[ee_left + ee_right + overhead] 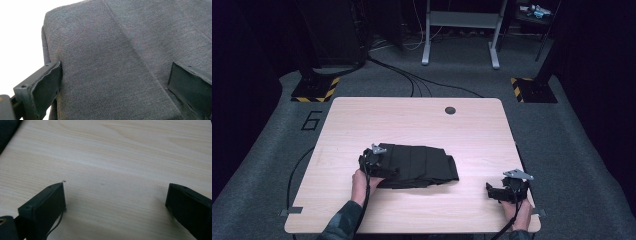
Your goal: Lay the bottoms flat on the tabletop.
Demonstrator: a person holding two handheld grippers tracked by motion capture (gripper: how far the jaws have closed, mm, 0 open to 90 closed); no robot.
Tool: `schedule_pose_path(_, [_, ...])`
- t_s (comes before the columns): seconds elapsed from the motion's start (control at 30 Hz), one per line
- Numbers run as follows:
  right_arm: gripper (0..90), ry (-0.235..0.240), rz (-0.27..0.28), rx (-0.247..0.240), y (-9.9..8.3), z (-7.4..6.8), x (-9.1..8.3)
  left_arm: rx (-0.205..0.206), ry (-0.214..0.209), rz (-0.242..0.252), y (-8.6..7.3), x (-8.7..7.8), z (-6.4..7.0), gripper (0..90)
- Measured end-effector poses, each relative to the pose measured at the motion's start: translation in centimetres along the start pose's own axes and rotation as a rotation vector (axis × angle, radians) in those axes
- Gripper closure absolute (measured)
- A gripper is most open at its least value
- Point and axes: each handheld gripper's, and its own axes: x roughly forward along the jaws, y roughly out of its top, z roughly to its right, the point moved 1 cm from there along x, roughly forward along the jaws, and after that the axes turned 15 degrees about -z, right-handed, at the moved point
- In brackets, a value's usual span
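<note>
A dark folded cloth (422, 166) lies on the wooden table (412, 120), a little left of the middle and near the front. My left gripper (379, 167) rests on the cloth's left end, open, with its jaws spread wide over the grey-looking fabric (112, 65). My right gripper (494, 192) sits near the table's front right corner, open, its jaws apart over bare wood (112, 170). A dark edge of the cloth (7, 130) shows at the top left of the right gripper view.
A round cable hole (450, 110) sits near the table's far edge. Beyond the table stand a grey metal frame (460, 30) and floor cables (412, 80). Yellow-black striped bases (314, 90) flank the far corners.
</note>
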Motion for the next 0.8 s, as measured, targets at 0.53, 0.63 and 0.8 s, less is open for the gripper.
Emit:
schedule_pose_path(0.53, [0.0, -0.008, -0.004, 0.005, -0.7, 1.0, -0.4, 0.009, -0.005, 0.006, 1.5, 1.0, 5.8, 0.0])
schedule_pose_path(0.63, [0.0, -0.009, -0.005, 0.011, -0.7, 1.0, -0.4, 0.029, -0.005, 0.013, 1.8, 1.1, 6.7, 0.0])
schedule_pose_path(0.8, [0.0, -0.004, -0.003, 0.013, -0.7, 1.1, -0.4, 0.052, 0.004, 0.014, 2.2, -0.3, 6.2, 0.0])
